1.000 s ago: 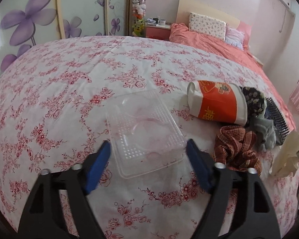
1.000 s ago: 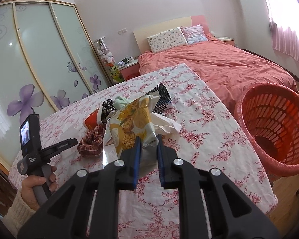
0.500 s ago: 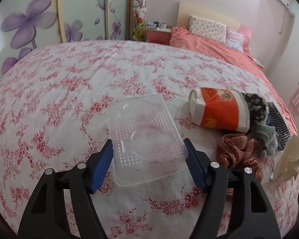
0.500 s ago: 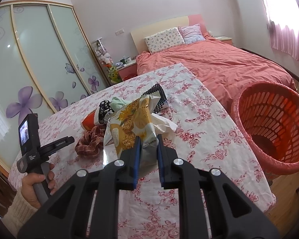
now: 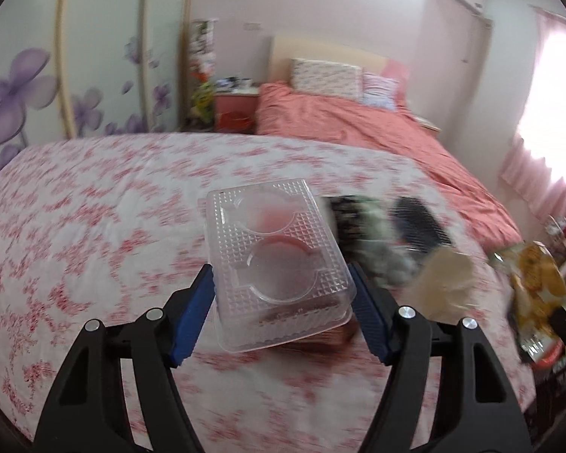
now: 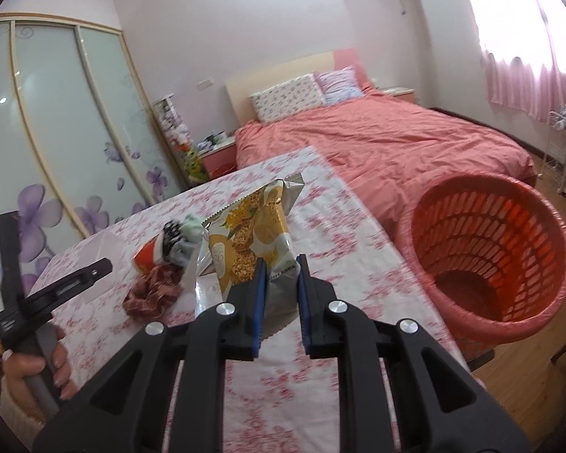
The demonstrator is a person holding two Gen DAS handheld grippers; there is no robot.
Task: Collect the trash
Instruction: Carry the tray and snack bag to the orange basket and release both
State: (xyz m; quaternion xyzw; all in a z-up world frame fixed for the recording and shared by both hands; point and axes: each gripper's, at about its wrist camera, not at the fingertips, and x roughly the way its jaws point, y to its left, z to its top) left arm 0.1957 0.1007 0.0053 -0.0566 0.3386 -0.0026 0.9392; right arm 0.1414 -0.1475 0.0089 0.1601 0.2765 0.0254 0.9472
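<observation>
Your left gripper (image 5: pixel 283 311) clamps the clear, dimpled plastic tray (image 5: pixel 279 264) above the table; your right gripper (image 6: pixel 281 298) pinches the yellow foil snack bag (image 6: pixel 254 241). Carry both level to the red slatted plastic basket (image 6: pixel 486 249).

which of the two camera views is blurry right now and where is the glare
Left wrist view: motion-blurred floral cover and clutter; the clear plastic tray between the jaws stays sharp. Right wrist view: sharper; the window is blown out. Both bend straight lines, fisheye.

Both tongs gripping, angled downward

The left tongs (image 5: pixel 281 313) pinch a clear plastic box (image 5: pixel 277 260); the right tongs (image 6: pixel 281 298) clamp a snack bag (image 6: pixel 254 238); a hand (image 6: pixel 34 370) holds the left handle.
</observation>
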